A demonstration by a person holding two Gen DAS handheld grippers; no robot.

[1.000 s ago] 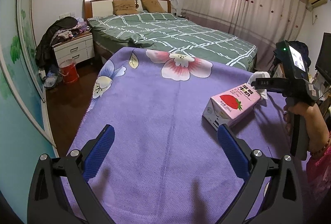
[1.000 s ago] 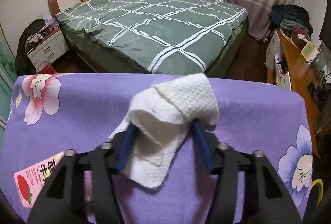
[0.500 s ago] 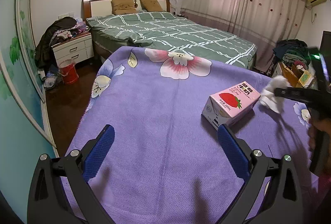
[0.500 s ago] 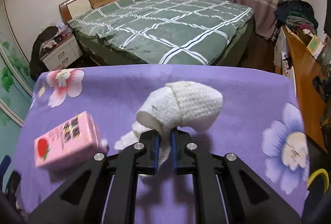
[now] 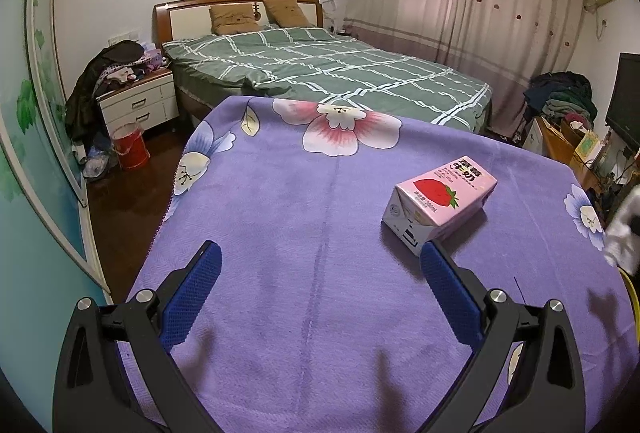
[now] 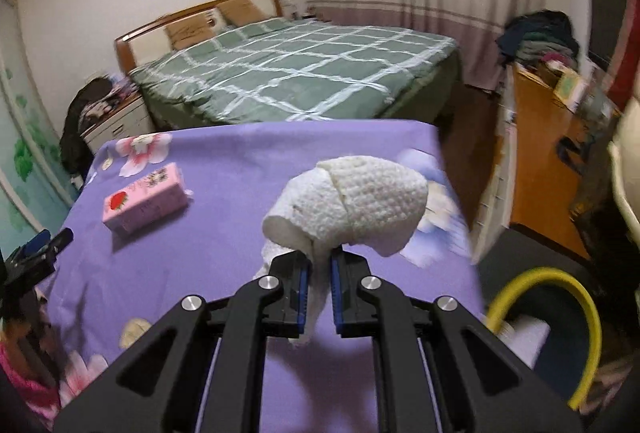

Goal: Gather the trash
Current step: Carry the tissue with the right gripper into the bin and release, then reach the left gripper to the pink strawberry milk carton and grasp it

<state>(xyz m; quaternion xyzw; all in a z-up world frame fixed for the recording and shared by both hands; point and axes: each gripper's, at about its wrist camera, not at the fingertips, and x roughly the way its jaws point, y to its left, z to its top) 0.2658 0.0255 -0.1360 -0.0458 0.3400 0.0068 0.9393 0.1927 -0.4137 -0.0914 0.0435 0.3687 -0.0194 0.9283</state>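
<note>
Right gripper [image 6: 318, 269] is clamping a crumpled white paper towel [image 6: 356, 207] between closed blue pads, holding it clear above the right edge of the purple flowered blanket [image 6: 224, 233], apparently so it can be carried to the yellow-rimmed bin [image 6: 576, 317] waiting low at the near right. Left gripper [image 5: 318, 291] is hovering with jaws spread wide and empty over the near blanket, pointing toward the pink strawberry milk carton [image 5: 440, 199], which is lying on its side at the right, probably next for collection.
</note>
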